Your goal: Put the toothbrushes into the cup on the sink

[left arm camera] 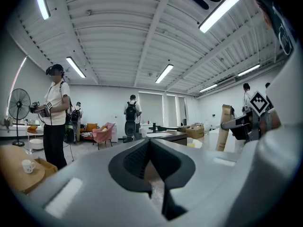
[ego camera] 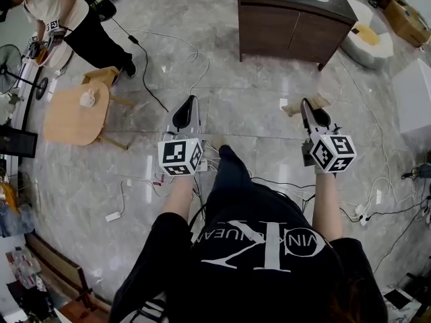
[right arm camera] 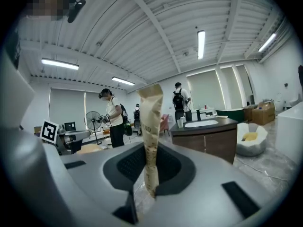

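Gleaming marble floor [ego camera: 269, 93], dark sink cabinet [ego camera: 283, 31], round wooden table [ego camera: 67, 123]

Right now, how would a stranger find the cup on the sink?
Find the dark wooden cabinet with the white sink in its top. In the right gripper view the cup stands on that top, left of the sink: small, pale, on dark wood.

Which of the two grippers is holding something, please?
The right gripper: it pinches a tan paper packet, while the left gripper is shut with nothing between its jaws.
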